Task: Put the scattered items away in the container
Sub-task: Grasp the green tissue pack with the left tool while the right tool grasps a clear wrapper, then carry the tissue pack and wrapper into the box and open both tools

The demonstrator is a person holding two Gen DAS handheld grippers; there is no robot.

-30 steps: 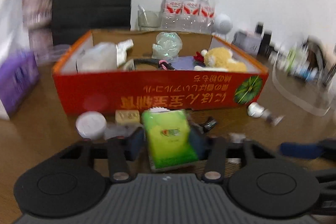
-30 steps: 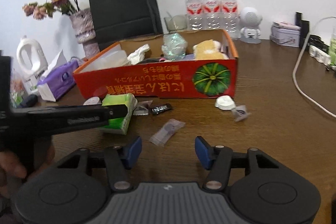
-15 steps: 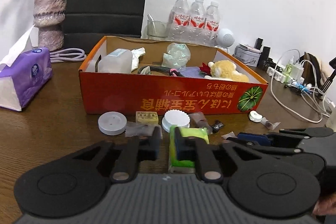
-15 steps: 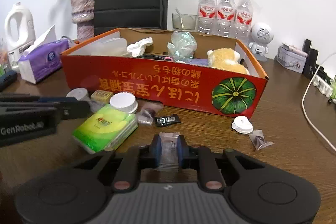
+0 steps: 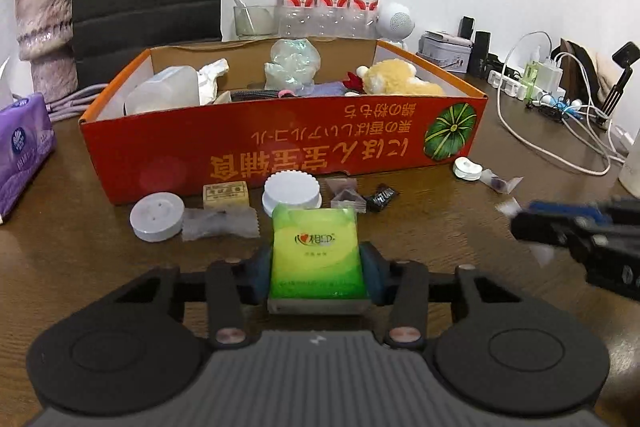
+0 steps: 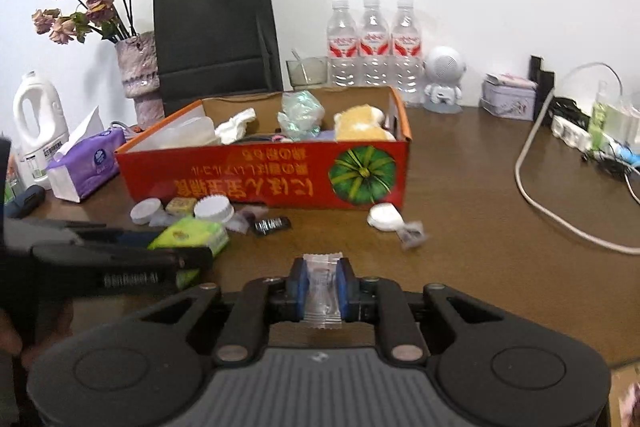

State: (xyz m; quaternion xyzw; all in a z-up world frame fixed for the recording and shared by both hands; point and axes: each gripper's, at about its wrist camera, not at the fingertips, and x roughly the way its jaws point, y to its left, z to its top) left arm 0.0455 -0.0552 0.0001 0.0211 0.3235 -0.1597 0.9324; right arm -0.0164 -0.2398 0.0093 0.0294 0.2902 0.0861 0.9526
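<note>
Left wrist view: the left tool [image 5: 318, 263] is clenched on a green tissue pack [image 5: 316, 253], its blue pads pressing the pack's two long sides. The pack lies flat between the fingers, near the front wall of the orange cardboard box [image 5: 280, 143] that serves as the container.

Right wrist view: the right tool [image 6: 322, 285] grips a clear plastic wrapper [image 6: 322, 291], which stands between its pads and projects past both ends of them. This tool is in front of the box and well apart from it.

Progress, as judged from the contents: the box already holds a plush toy [image 5: 394, 79], a crumpled clear bag [image 5: 294, 61], a translucent tub [image 5: 168, 93] and a white tissue wad [image 5: 212, 73], so the task appears partly done. Left on the surface [image 5: 60, 267], along the box front, are:
- a flat white disc [image 5: 157, 215];
- a small yellow block [image 5: 225, 194];
- a ridged white cap [image 5: 291, 191];
- a dark candy wrapper [image 5: 382, 195];
- several clear sachets, including one beside the disc [image 5: 219, 223];
- a small white cap [image 5: 466, 169] near the box's right corner, with another sachet [image 5: 500, 183] next to it.

Both held items have yet to reach the box; neither is over its opening.
</note>
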